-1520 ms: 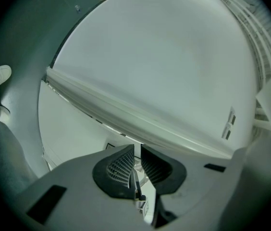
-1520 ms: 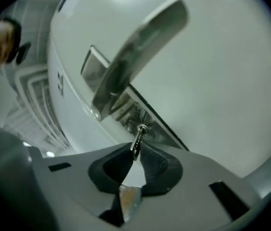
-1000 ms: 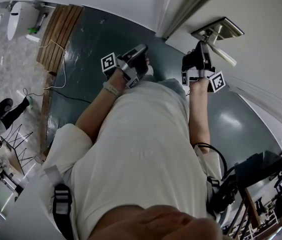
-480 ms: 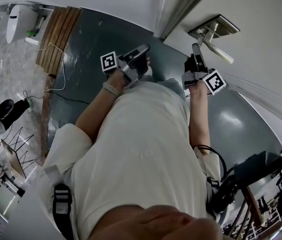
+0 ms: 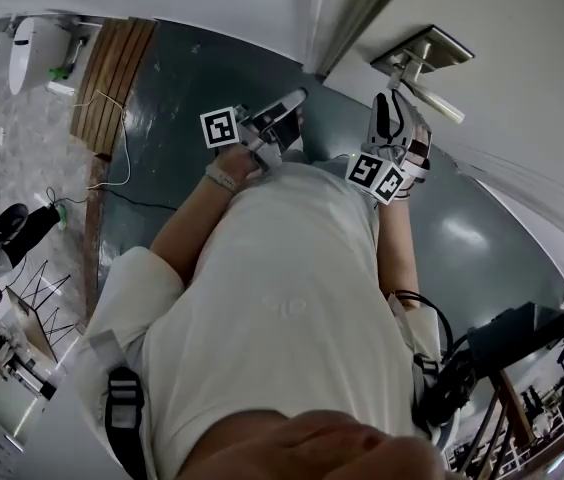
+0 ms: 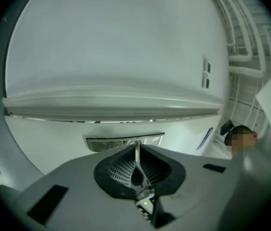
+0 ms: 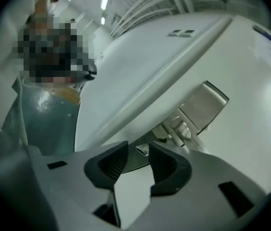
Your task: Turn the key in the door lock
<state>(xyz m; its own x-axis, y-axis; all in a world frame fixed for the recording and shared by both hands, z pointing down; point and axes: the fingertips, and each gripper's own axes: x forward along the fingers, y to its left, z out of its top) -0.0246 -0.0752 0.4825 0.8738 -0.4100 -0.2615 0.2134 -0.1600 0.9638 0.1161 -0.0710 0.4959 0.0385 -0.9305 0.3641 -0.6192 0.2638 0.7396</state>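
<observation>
So the key [image 7: 143, 149] is that small shiny bit sticking out of the door [image 5: 522, 48] just under the handle [image 7: 186, 129], below the metal lock plate [image 7: 203, 106]. In the right gripper view it sits right past the tips of the right gripper [image 7: 138, 149], lined up with the gap. The pads aren't on it, though. The jaws have just been opening and now stand clearly spread, with the key between them and untouched on either side. Compared with a second ago, the big change is the roll. In the head view the marker cube [image 5: 377, 176] was sticking out on the door side of the wrist, and now it's swung round underneath toward the person's body. The gripper itself is about where it was, right up by the handle. The left gripper [image 6: 136, 150] has barely shifted in the head view. It's held off to the left over the dark green floor [image 5: 192, 78] and pointed at the door. Its pads are pressed together with only a hairline slit between them and nothing in it. The head view can't show the key at all, since the right gripper covers it.
</observation>
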